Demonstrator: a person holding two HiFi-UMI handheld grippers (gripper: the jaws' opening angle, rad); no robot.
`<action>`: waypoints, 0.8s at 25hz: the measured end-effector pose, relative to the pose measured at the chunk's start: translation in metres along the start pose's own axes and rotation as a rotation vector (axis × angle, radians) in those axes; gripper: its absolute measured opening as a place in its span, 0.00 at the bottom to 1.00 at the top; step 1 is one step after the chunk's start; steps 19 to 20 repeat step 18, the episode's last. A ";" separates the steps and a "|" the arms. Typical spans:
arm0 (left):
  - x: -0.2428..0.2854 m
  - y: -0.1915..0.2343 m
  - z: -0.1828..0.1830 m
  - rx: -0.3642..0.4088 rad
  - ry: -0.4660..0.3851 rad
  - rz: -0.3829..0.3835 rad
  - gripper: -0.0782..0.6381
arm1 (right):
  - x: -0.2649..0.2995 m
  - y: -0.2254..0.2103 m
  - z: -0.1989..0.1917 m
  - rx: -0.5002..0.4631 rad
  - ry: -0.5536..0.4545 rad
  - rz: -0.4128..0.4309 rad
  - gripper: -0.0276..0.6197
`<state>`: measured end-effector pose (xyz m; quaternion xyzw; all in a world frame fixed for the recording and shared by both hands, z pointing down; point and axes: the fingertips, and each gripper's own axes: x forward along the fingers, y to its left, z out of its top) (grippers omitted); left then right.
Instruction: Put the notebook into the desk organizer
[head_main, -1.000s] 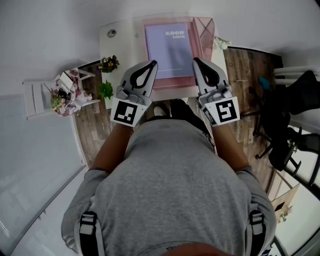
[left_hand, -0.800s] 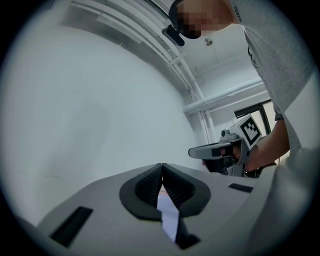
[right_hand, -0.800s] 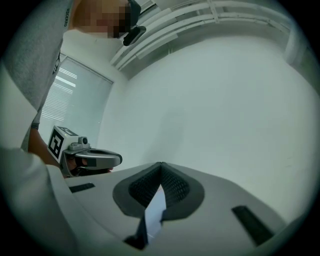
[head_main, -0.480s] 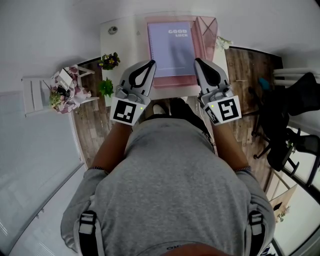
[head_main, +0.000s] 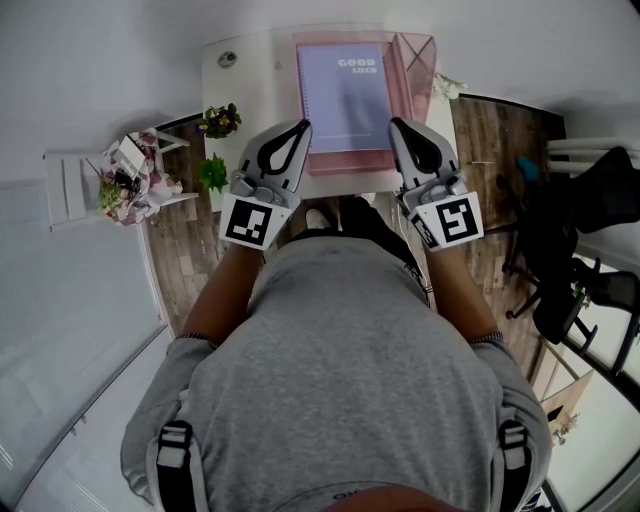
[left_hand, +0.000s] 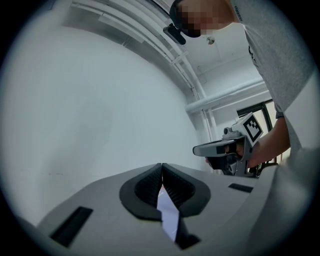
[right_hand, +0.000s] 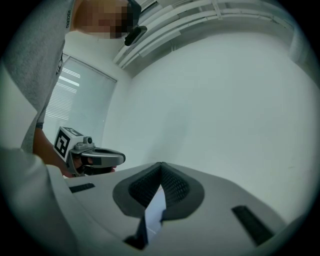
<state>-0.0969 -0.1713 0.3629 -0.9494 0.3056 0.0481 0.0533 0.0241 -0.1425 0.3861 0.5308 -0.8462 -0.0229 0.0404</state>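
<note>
Notebook (head_main: 343, 95) lies beyond left tongs (head_main: 302, 127) and right tongs (head_main: 394, 124), both pressed together.

notebook (head_main: 343, 95) lavender | desk organizer (head_main: 412, 75) pink | table (head_main: 255, 85) white | floor (head_main: 185, 240) brown wood-grain | shirt (head_main: 340, 370) grey

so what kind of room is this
Probably a home office or study corner: a white desk holding a lavender notebook and a pink desk organizer, a black office chair on wood flooring, and small potted plants nearby.
</note>
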 end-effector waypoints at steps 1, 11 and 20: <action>0.001 0.000 0.000 0.000 0.001 0.000 0.14 | 0.000 0.000 0.000 -0.001 0.001 0.001 0.05; 0.006 0.001 -0.002 -0.010 0.003 0.002 0.14 | 0.003 -0.003 0.002 -0.006 0.011 0.009 0.05; 0.012 0.004 -0.004 -0.011 0.011 0.005 0.14 | 0.003 -0.010 -0.003 0.002 0.022 0.001 0.05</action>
